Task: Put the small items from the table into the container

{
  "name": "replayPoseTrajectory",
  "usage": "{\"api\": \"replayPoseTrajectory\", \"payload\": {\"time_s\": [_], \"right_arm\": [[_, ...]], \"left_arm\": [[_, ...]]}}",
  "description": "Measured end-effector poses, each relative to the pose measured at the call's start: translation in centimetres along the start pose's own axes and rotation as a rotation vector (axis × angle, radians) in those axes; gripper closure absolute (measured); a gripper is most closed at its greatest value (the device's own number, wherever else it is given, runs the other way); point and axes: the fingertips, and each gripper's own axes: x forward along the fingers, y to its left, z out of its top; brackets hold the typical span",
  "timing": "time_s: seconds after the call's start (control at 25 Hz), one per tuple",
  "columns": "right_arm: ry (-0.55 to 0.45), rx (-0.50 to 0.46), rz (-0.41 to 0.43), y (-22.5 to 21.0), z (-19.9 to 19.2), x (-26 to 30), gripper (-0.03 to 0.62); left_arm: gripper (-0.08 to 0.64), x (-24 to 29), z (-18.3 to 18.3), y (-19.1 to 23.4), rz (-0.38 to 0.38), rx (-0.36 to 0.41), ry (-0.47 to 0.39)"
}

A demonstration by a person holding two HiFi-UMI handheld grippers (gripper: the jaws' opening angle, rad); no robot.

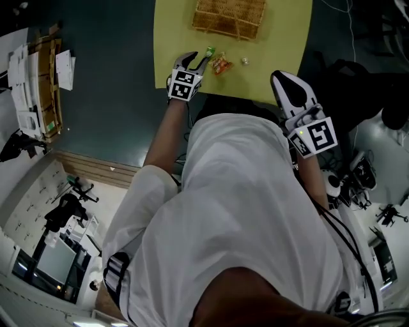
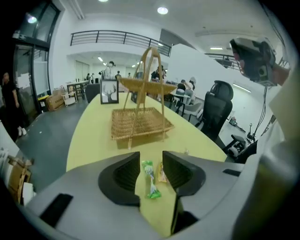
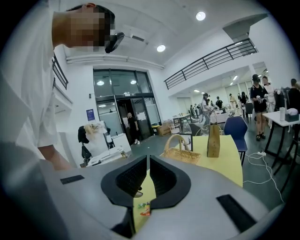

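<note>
On the yellow table [image 1: 172,38] lie a green candy wrapper [image 1: 209,50], an orange snack packet [image 1: 221,64] and a small pale item [image 1: 244,60], all in front of a wicker basket [image 1: 229,18] with a tall handle. My left gripper [image 1: 197,60] is low over the table's near edge. In the left gripper view it [image 2: 150,155] stands open, with the green candy [image 2: 150,177] lying between the jaws untouched and the orange packet [image 2: 161,173] by the right jaw. My right gripper [image 1: 280,76] hangs off the table's near right corner, shut [image 3: 148,159] and empty.
Behind the basket [image 2: 138,123] a framed picture [image 2: 108,91] stands on the table, and a brown paper bag [image 3: 213,140] stands further along it. A black office chair [image 2: 216,112] stands to the right of the table. Dark floor lies to the left of the table.
</note>
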Motion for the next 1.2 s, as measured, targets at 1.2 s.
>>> {"api": "replayPoseTrajectory", "payload": {"time_s": [1.2], "right_arm": [[0.036,0.055,-0.033,0.7,-2.9,-1.7,0.575]], "left_arm": [[0.523,4.0,-6.3,-0.4,0.027,-0.026,0.197]]}}
